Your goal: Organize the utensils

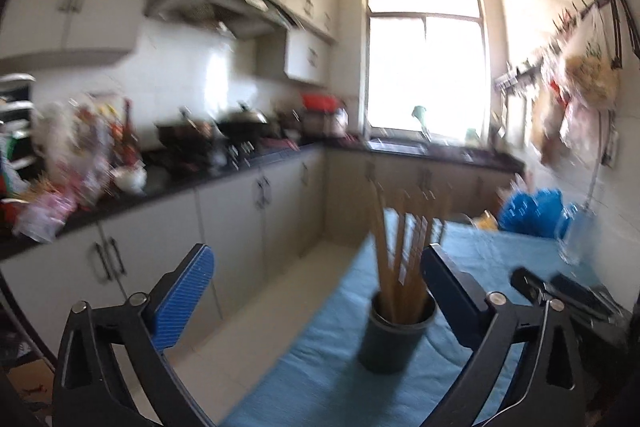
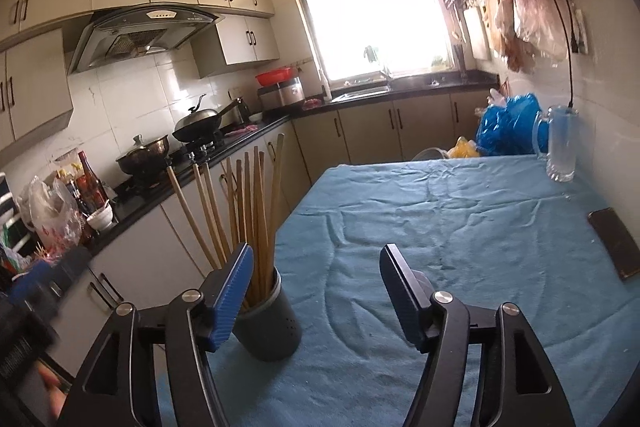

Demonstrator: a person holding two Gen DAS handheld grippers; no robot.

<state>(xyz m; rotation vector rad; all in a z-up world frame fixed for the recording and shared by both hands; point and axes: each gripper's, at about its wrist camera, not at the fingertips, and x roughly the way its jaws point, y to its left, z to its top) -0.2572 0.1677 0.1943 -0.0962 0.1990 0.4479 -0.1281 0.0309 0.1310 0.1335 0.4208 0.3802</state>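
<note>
Standing upright in dark holder (image 2: 272, 323) on blue cloth (image 2: 460, 227): chopsticks (image 2: 248, 211), all gathered. Left gripper (image 1: 316, 291) jaws spread wide, empty. Right gripper (image 2: 316, 291) jaws spread, empty. No loose utensils visible; task judged near complete.
</note>
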